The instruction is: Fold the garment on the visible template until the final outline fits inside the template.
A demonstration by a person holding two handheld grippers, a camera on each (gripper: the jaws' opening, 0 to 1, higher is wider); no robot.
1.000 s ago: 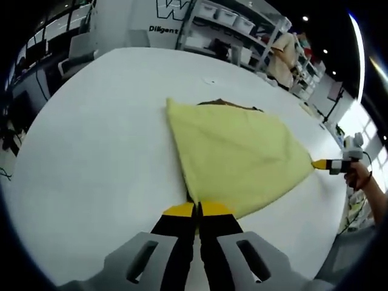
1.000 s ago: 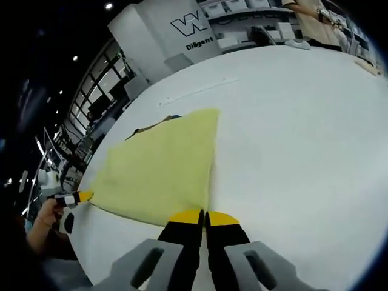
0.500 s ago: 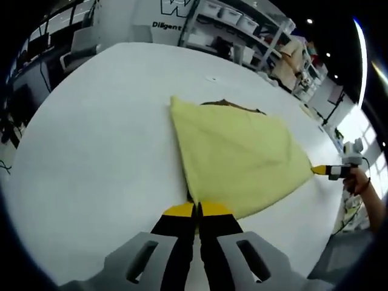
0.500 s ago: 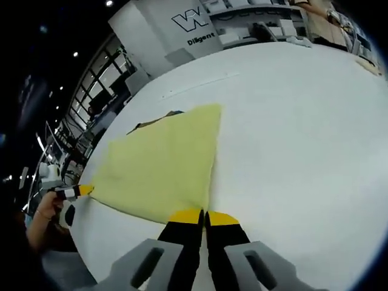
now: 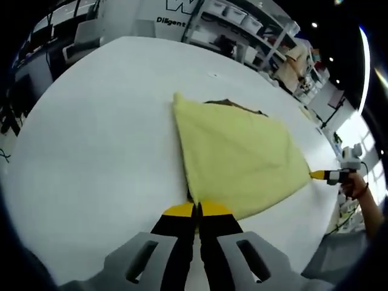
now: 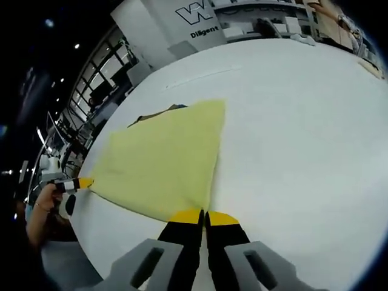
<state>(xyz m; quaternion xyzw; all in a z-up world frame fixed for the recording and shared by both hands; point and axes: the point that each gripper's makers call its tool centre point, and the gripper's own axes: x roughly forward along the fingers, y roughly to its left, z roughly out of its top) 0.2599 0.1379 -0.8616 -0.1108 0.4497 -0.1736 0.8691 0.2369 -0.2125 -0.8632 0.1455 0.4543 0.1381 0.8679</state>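
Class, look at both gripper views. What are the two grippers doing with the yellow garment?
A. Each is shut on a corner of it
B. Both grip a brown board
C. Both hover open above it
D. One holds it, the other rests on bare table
A: the left gripper and the right gripper each have their jaws closed on a corner of the yellow garment, which lies spread between them on the white table.

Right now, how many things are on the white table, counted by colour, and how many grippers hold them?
Yellow garment: 1
Brown piece, partly hidden under the garment's far edge: 1
Grippers shut on the garment: 2, left gripper and right gripper
Total: 4, all over the white table
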